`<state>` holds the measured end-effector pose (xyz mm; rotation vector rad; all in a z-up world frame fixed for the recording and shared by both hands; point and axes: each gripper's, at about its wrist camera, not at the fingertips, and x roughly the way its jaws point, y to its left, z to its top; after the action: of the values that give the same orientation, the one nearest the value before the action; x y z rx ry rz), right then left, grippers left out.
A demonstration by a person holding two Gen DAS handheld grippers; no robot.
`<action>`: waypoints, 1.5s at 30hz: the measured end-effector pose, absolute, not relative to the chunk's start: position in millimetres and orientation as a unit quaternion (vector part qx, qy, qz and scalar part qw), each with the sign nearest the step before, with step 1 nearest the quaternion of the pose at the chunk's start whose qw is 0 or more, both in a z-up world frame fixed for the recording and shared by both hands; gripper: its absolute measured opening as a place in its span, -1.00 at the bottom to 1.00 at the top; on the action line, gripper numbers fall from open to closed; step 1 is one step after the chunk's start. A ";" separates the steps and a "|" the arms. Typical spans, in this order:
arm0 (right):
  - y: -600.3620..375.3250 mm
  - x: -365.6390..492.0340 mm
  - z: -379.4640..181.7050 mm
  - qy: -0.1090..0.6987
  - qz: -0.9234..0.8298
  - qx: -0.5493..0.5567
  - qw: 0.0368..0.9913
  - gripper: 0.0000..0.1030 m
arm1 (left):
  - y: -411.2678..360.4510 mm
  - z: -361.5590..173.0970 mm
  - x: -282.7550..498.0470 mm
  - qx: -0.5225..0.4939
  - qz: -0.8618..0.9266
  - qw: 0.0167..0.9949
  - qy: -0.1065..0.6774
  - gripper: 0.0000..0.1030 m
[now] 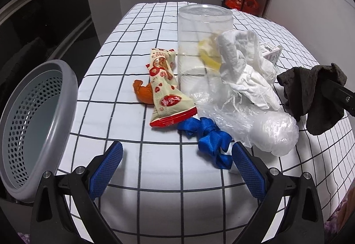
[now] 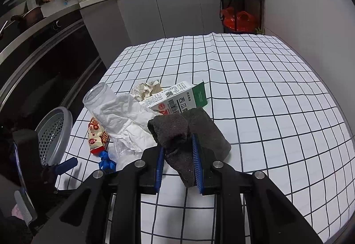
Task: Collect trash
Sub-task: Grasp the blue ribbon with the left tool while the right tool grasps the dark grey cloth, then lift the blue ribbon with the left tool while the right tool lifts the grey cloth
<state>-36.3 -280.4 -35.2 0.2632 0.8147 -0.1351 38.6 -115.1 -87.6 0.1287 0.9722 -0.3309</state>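
On the desk: the checked cloth of the desk carries the whole trash pile, bunched at its left half near the grey perforated basket that stands tipped at the desk's left edge.
Right hand-held gripper: jaws closed down on a dark grey rag, which is lifted off the cloth and droops on both sides of the pads.
Left hand-held gripper: jaws spread wide, holding nothing, low over the desk, with the blue ribbon just ahead of its right pad.
Pile: red-and-cream snack wrapper, clear plastic jar, crumpled white tissue, clear plastic film and a milk carton, all touching or overlapping.
Risk, rag: the grip takes only a fold, so a quick swing toward the basket could let it slip out.
Risk, jar: it stands upright and light, tissue leaning on it; I judge a tug at the tissue or film could topple it and roll it off.
Risk, ribbon: it lies partly under the film, so pinching it may drag the film along.
Risk, basket: its mouth faces sideways, and a loose drop could miss.
Writing, carton: Chinese characters, a barcode and a QR code; the fine print is too small.
Writing, wrapper: red Chinese lettering, not legible.
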 end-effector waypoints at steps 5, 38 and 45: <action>-281.1 -36.5 -37.3 0.399 -0.066 0.128 0.906 -0.56 | -122.7 -90.1 39.1 0.064 -0.173 0.862 0.471 0.43; -245.2 -71.8 20.5 0.336 -0.084 0.114 0.931 -0.65 | -44.9 -0.1 7.7 0.087 -0.153 0.913 0.368 -0.72; -209.3 -63.5 26.3 0.340 -0.066 0.093 0.934 -0.89 | -17.3 8.5 6.9 0.081 -0.131 0.921 0.358 -0.72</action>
<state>-63.5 -209.3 26.3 0.1898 0.6944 -0.1354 6.9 -17.3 8.5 0.1666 0.7366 -0.2702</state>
